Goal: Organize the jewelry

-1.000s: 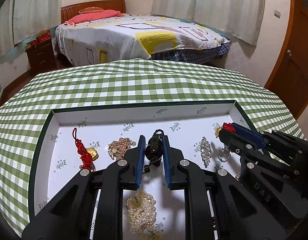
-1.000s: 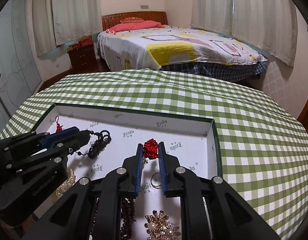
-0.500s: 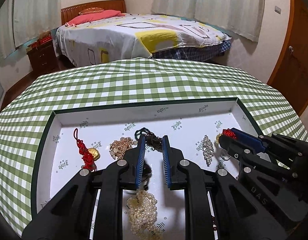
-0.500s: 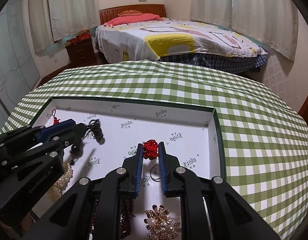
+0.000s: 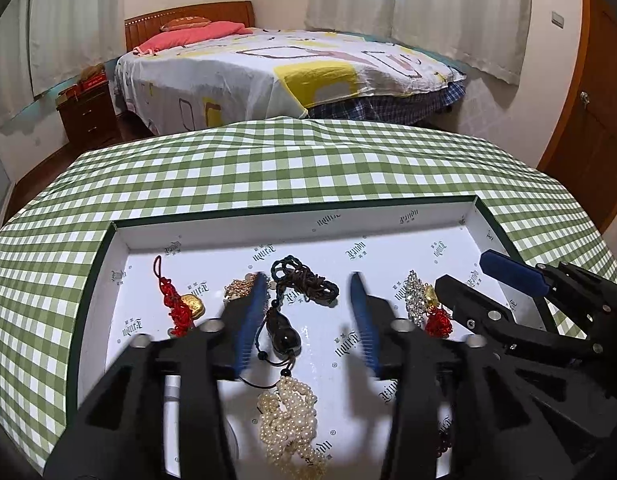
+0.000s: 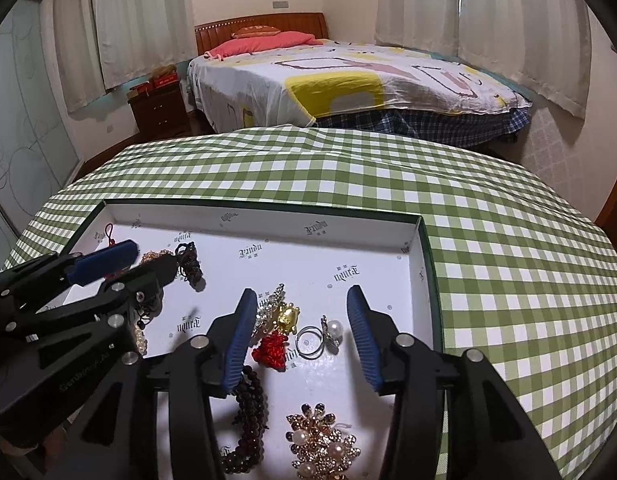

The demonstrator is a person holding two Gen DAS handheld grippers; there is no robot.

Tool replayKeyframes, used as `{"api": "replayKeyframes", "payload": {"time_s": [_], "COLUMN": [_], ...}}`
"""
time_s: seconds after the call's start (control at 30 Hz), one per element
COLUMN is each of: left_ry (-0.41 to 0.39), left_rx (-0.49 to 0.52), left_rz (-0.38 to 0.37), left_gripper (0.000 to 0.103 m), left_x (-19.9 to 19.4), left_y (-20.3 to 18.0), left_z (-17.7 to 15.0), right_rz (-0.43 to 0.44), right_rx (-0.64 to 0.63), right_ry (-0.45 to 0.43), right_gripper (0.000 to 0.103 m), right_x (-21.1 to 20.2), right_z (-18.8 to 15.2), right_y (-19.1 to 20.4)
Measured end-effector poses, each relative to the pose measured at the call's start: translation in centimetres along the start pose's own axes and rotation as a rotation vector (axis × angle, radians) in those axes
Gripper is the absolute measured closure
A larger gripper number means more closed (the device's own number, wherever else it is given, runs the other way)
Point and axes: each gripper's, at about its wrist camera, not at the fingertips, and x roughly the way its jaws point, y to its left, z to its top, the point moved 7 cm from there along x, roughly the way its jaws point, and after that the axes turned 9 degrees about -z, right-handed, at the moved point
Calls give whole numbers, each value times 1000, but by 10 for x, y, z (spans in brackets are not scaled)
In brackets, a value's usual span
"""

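Spread over the tabletop, a green-and-white checked cloth (image 5: 308, 168), and on it a shallow white-lined tray (image 5: 292, 226) with a dark green rim. All jewelry inside the tray.

Far left in the left wrist view: a red knotted tassel with a gold ingot charm (image 5: 180, 304), flat on the lining. Just right of it, a gold chain heap (image 5: 240, 286), partly hidden behind the left finger pad. Then the left gripper (image 5: 308, 312), fingers (image 5: 248, 328) spread wide apart and holding nothing. Between them on the tray floor, a dark cord necklace with a dark gourd-shaped pendant (image 5: 284, 332), cord bunched toward the far side, touching neither pad. Nearer the camera, a pile of pearl strands (image 5: 292, 424) just below the pendant's cord.

Further right, a rhinestone piece (image 6: 270, 306), a small gold charm (image 6: 288, 316) and a red knot (image 6: 270, 350) clustered together just beside the left pad of the right gripper (image 6: 300, 332). Right gripper's fingers (image 6: 362, 332) also wide apart, empty. Between them, a silver ring carrying a pearl (image 6: 322, 336), lying loose on the lining. Close to the camera, dark red bead strands (image 6: 248, 420) at left and a gold flower brooch with pearls (image 6: 322, 444) to their right.
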Motion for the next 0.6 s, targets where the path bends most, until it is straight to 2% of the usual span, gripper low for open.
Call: {"api": "replayKeyframes", "payload": {"time_s": [0.13,0.2,0.27,0.47,0.6], "left_ry": [-21,-33,-43,-63,-76], "left_rx": [-19,-29,-34,-46,-36], "left_rz": [12,17,23,33,59], "left_gripper": [42,35,25,14,12], "left_x": [-9,-15,-23,-55,-76], "left_y": [5,9,12,14,14], "left_z": [-1,-3,-6,-22,-32], "right_rz": [-15,-21,-31,-42,-55], "right_rx": [19,29,36,56,57], "right_ry": [-14,-24,-37,-57,-68], "right_gripper": [46,36,33,26,24], "right_x": [-6,-12,-18,-41,-57], "right_z": [-2,-4,-6,-22,-35], "right_y": [-6,-9,-11,-14,-15]}}
